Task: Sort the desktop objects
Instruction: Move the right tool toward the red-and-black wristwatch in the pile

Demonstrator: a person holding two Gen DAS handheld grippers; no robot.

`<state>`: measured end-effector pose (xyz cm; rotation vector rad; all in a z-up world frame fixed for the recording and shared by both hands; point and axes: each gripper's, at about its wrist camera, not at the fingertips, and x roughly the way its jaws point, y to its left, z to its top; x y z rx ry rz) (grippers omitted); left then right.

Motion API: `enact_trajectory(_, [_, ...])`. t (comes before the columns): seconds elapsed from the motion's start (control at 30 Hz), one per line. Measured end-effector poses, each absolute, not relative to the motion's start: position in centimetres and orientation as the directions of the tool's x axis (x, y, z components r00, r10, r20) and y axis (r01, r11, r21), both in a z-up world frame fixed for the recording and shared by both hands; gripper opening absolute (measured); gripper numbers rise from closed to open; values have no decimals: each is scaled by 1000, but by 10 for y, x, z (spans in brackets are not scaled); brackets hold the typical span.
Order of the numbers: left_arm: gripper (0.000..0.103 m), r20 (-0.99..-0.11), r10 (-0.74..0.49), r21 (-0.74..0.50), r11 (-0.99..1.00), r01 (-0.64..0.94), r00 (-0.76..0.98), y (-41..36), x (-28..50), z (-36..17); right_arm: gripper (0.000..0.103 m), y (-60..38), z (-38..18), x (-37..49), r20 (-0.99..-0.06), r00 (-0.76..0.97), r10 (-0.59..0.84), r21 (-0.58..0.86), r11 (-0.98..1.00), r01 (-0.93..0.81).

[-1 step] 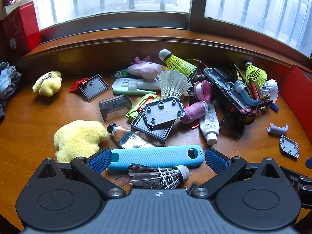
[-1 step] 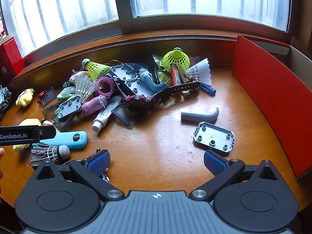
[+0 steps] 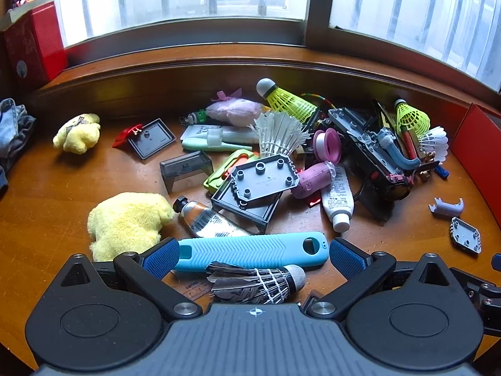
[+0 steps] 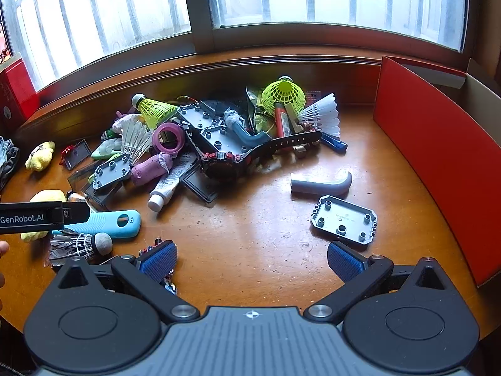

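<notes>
A heap of small objects lies on the wooden desk (image 4: 250, 228). My left gripper (image 3: 253, 257) is open, its blue pads either side of a light blue ridged handle (image 3: 250, 249) and a dark feather shuttlecock (image 3: 260, 285), touching neither. A yellow plush (image 3: 128, 222) lies beside its left finger. My right gripper (image 4: 250, 261) is open over bare wood, with a grey studded plate (image 4: 344, 219) and a grey curved piece (image 4: 319, 185) just ahead on the right. The heap holds a black watch (image 4: 225, 163), yellow shuttlecocks (image 4: 283, 94), tubes (image 3: 338, 197) and a second grey plate (image 3: 261, 180).
A red box wall (image 4: 438, 156) stands along the right side. Another red box (image 3: 34, 44) sits at the far left on the window ledge. A small yellow plush (image 3: 78, 133) and cloth (image 3: 12, 131) lie at the left. A small trinket (image 4: 169, 282) lies under my right gripper's left finger.
</notes>
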<state>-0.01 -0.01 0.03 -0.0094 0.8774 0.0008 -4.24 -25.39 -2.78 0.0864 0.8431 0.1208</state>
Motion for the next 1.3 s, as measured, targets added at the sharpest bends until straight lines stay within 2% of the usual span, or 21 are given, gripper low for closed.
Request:
enact_trajectory(0.7, [103, -780, -30, -47, 999, -11, 625, 13, 5, -2, 103, -238, -31, -43, -736, 668, 114, 89, 993, -72])
enact_trajectory(1.0, [103, -756, -34, -27, 999, 21, 653, 18, 9, -4, 102, -228, -35, -37, -752, 649, 121, 81, 993, -91])
enact_trajectory(1.3, [103, -773, -100, -50, 994, 98, 626, 16, 16, -14, 100, -226, -37, -27, -758, 636, 142, 98, 990, -103])
